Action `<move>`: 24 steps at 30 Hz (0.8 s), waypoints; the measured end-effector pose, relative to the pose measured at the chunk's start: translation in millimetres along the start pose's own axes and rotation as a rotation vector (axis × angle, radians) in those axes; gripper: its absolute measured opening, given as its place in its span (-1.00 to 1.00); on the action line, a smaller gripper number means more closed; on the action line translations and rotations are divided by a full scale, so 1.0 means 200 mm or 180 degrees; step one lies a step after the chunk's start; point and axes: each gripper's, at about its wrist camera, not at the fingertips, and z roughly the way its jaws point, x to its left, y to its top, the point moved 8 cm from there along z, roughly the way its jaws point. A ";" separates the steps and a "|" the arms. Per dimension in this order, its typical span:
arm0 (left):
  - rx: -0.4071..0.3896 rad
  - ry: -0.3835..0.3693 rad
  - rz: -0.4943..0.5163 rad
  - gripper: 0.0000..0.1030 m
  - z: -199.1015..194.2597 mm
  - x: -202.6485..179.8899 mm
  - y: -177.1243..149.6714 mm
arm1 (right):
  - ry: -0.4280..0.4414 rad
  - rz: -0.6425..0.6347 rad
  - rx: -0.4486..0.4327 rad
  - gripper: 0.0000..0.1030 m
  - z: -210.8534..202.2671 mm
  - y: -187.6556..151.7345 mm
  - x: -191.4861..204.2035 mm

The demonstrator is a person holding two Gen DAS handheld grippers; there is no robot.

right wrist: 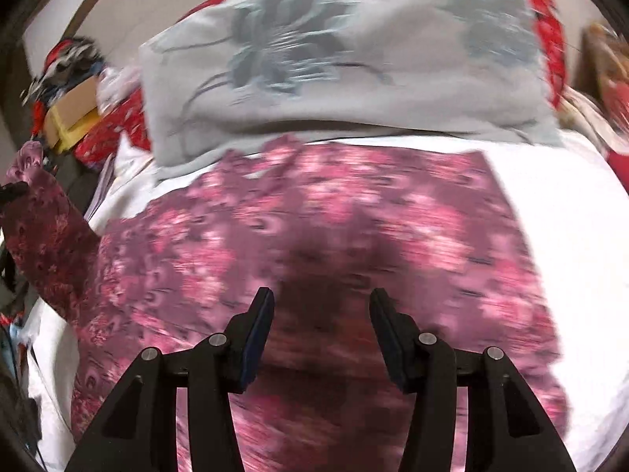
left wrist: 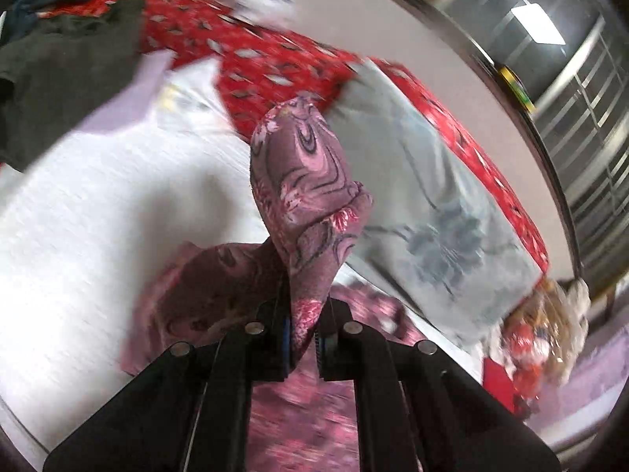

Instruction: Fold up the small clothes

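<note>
Left gripper (left wrist: 304, 338) clamped tight on a fold of the pink-and-mauve floral print garment (left wrist: 310, 181) — cloth pinched between the two black fingers with blue pads, bunched up into a raised hump above the tips. Rest of that garment trailing down and back under the gripper, lying on the white textured sheet (left wrist: 78, 236).

Right gripper (right wrist: 321, 310) standing about half open, nothing between the fingers, hanging over the same pink-and-mauve garment (right wrist: 314, 216) spread flat on the white sheet (right wrist: 570, 216). Fingertips above the cloth; contact with it not clear through the blur. Far left in the right wrist view, one corner of the garment lifted off the sheet, with a dark bit of the left gripper (right wrist: 13, 190) just visible at it.

Beyond the garment, a pale grey-blue cushion with a darker flower print (right wrist: 334, 59), its near edge touching or overlapping the garment's far edge. Same cushion (left wrist: 432, 204) to the right of the lifted fold in the left wrist view. Behind it, a red cloth with small pale leaf shapes (left wrist: 255, 59). At upper left of the left wrist view, a dark green-black piece of clothing (left wrist: 67, 78) and a lilac piece (left wrist: 133, 98) on the sheet, well apart from the held fold. Both views smeared by motion — fine detail lost.
</note>
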 end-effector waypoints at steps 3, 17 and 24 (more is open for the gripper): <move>0.0152 -0.0059 0.0116 -0.87 0.10 -0.19 -0.14 | 0.0037 0.0159 -0.0014 0.02 -0.07 -0.01 -0.13; 0.1220 0.0487 0.0700 -0.43 0.67 -0.54 -1.01 | 0.0135 0.0392 0.0180 0.03 -0.18 -0.19 -0.39; 0.1040 -0.0290 0.0196 0.19 0.23 -0.33 -0.90 | 0.0322 0.0423 0.0012 0.13 -0.21 -0.07 -0.27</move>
